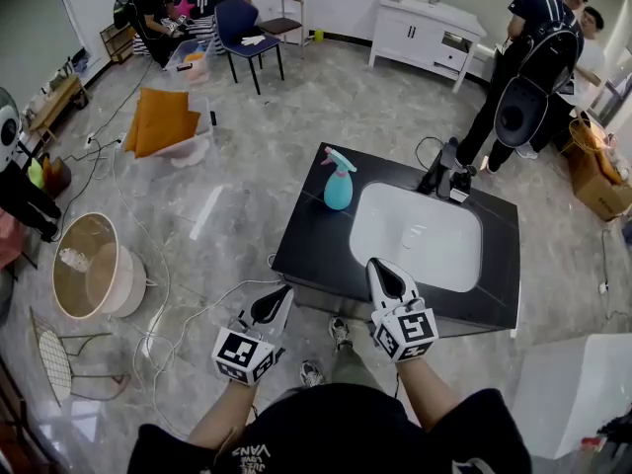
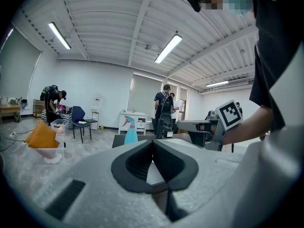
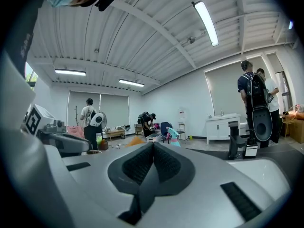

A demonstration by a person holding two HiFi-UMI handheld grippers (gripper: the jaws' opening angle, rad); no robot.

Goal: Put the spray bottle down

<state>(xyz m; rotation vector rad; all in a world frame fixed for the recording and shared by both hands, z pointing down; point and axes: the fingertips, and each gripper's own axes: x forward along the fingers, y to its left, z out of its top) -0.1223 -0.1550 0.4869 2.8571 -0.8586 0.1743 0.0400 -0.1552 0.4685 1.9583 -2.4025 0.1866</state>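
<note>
Head view puts the teal plastic spray bottle with its pink trigger head (image 1: 338, 181) upright on the far-left part of the glossy black countertop (image 1: 306, 240). It is just beside the left rim of the white rectangular sink basin (image 1: 420, 237) and free of either tool, so the put-down reads as done, with the bottle on flat bare counter where it should not tip into the bowl. Nearest to it is the right gripper (image 1: 387, 276), which hovers over the counter's near edge by the basin, well apart from the bottle. The right gripper view shows its dark ribbed pads (image 3: 138, 165) pressed together with nothing between them, and the bottle (image 3: 174, 137) small beyond the tips. The left gripper (image 1: 274, 306) hangs off the counter's near-left corner, above the floor. The left gripper view shows its jaws likewise closed tip to tip on nothing, with the bottle (image 2: 130, 132) standing in the distance to their left. Both tools point nearly level and sit close to the person's body — a posture that I judge fits hands with no load to carry. A black faucet (image 1: 444, 171) stands at the basin's far rim. Farther out, on the grey tiled floor (image 1: 257, 146), lie an orange cushion (image 1: 161, 118) and a round woven basket (image 1: 89, 265) — neither bears on the task.
</note>
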